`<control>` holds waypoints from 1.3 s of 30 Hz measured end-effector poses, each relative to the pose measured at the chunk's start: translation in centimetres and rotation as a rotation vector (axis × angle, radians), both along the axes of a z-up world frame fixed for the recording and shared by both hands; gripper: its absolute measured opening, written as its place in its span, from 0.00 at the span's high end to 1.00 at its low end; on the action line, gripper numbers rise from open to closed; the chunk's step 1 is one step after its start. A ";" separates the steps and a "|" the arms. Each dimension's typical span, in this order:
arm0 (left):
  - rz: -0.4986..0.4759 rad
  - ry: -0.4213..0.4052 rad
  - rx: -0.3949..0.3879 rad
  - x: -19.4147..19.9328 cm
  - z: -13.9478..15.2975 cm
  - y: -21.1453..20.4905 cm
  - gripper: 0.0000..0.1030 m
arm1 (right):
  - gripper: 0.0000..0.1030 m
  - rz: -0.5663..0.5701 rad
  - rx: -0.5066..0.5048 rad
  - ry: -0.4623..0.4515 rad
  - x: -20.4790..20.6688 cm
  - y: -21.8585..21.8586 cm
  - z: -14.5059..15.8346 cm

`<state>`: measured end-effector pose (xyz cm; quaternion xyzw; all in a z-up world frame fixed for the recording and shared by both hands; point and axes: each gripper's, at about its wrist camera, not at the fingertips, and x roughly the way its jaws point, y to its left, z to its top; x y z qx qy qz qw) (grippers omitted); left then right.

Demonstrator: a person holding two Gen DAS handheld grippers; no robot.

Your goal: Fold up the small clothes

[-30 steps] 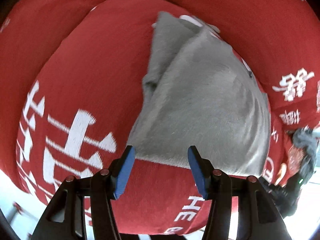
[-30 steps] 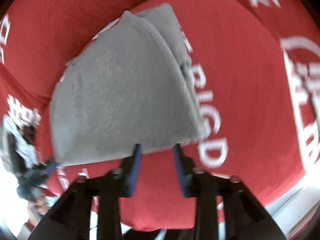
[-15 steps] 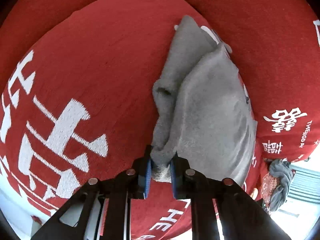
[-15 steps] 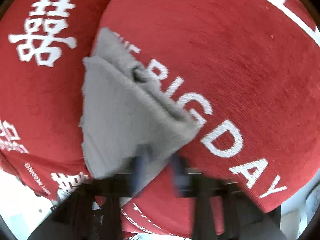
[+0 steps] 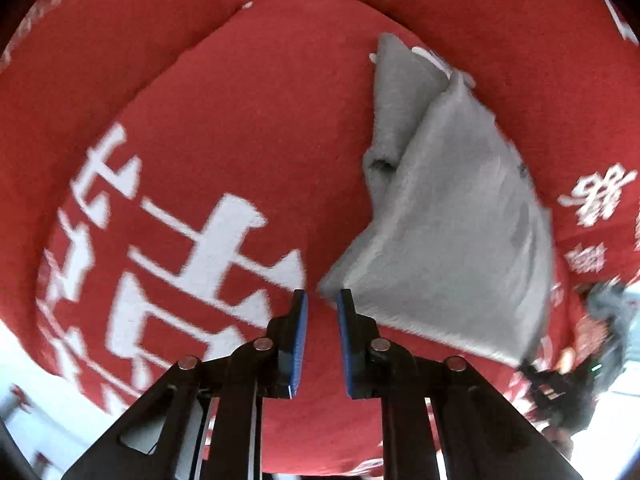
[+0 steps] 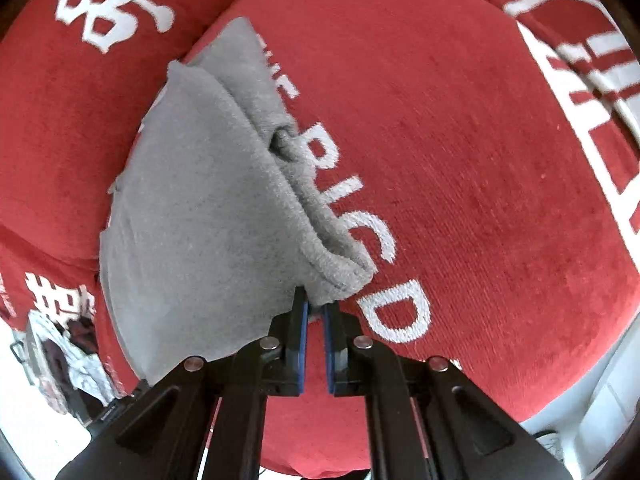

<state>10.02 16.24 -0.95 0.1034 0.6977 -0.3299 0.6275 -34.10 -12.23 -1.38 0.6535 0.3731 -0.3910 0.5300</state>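
Note:
A small grey fleece garment (image 5: 452, 240) lies folded on a red cover (image 5: 240, 120) with white lettering. In the left wrist view my left gripper (image 5: 322, 304) is nearly shut, and the garment's near left corner sits pinched at its very tips. In the right wrist view the same garment (image 6: 200, 220) spreads up and to the left, with my right gripper (image 6: 315, 308) shut on its bunched near right corner. The near edge runs between the two grippers. A narrower grey layer pokes out along the far side of the fold.
The red cover (image 6: 460, 140) rounds over a soft cushion and fills both views. A heap of grey and white cloth (image 6: 68, 356) lies off its edge at lower left in the right wrist view. Pale floor (image 6: 592, 408) shows at lower right.
Both grippers stood open at the garment's near edge a second ago. They have since shut on its two near corners, and the near edge now stretches flatter between them.

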 end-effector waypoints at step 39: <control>0.004 -0.213 0.058 8.3 3.2 1.6 0.00 | 0.85 0.584 -0.199 0.005 40.5 0.8 0.6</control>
